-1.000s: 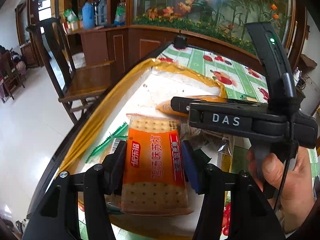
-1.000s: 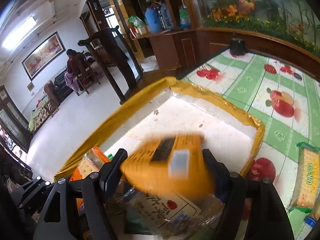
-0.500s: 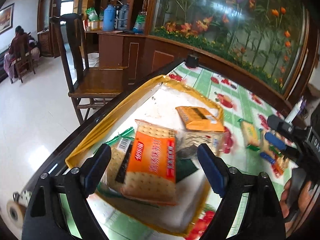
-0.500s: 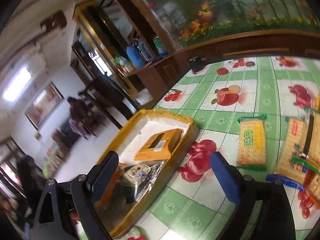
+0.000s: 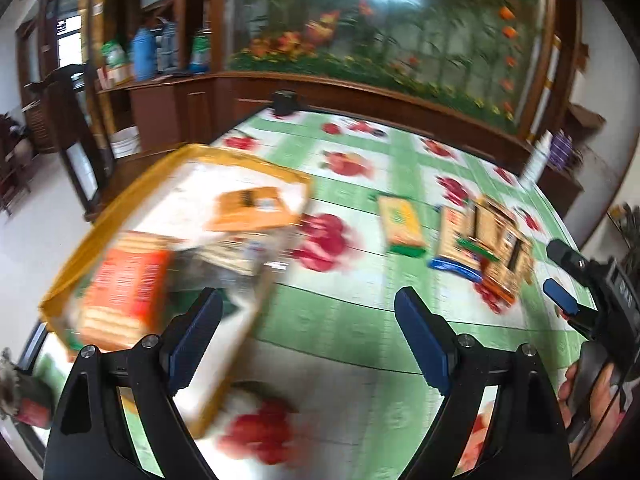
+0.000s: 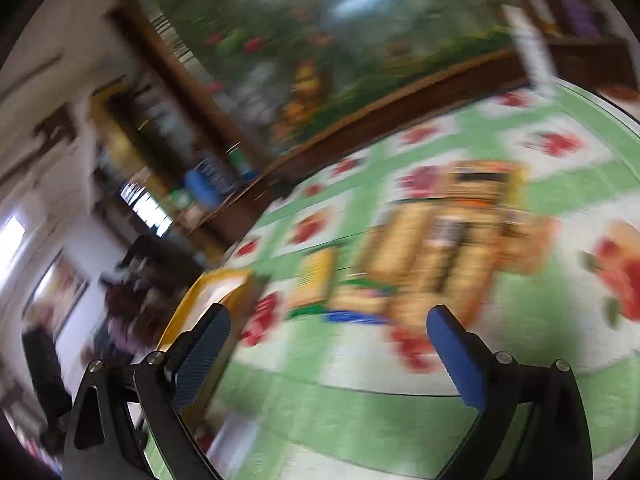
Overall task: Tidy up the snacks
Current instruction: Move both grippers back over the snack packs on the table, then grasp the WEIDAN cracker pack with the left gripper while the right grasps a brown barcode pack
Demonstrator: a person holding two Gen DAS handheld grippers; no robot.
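My left tool (image 5: 308,336) is wide open with nothing in it, and my right tool (image 6: 328,354) has its jaws opening wider, empty too. Both are free so I can grab more snacks. The yellow box (image 5: 100,224) sits at the bench (image 5: 340,320) edge and already has an orange cracker pack (image 5: 124,292) and an orange packet (image 5: 252,212) inside. The loose snack pile (image 6: 440,252) lies well apart, further along the bench. My right tool points at it, so I think it picks there next.
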